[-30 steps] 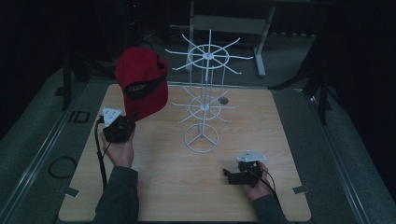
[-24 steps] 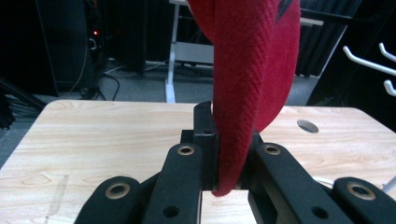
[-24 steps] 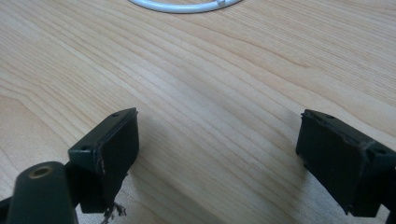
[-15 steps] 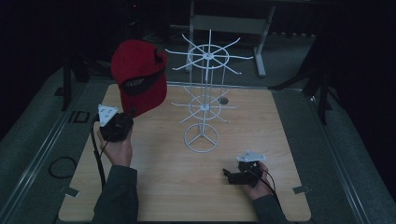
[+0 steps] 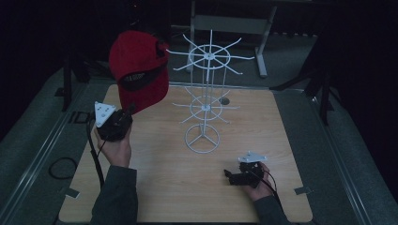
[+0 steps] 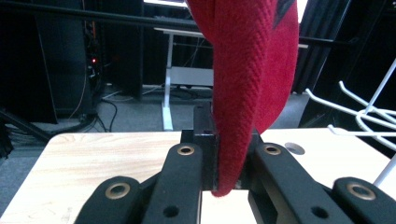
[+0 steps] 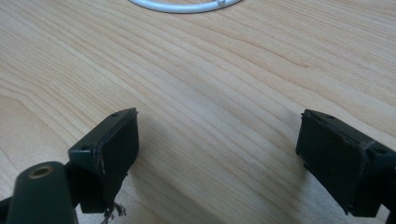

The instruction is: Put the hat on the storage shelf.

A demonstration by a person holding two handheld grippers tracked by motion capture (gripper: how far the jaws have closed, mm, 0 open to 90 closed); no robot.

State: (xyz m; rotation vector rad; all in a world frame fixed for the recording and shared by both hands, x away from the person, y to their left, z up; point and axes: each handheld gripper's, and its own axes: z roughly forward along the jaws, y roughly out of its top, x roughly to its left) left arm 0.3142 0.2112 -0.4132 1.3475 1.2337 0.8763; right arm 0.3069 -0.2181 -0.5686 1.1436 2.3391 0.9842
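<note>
A red cap (image 5: 139, 70) hangs upright in the air at the table's left, held by its brim. My left gripper (image 5: 126, 115) is shut on that brim, and the left gripper view shows the red cap (image 6: 247, 84) pinched between the two black jaws of the left gripper (image 6: 229, 158). A white wire rack (image 5: 206, 93) with radiating hooks stands at the middle of the wooden table (image 5: 155, 187), to the right of the cap. My right gripper (image 5: 230, 176) rests low on the table at the front right. In its own view the right gripper (image 7: 217, 154) stands open over bare wood.
The rack's round base ring (image 7: 187, 5) lies ahead of the right gripper. A small hole (image 5: 224, 101) sits in the tabletop behind the rack. A cable (image 5: 96, 159) trails from the left gripper. A metal desk frame (image 5: 230, 23) stands beyond the table.
The left gripper has lifted the red cap higher and a little to the left. The right gripper has stayed where it was.
</note>
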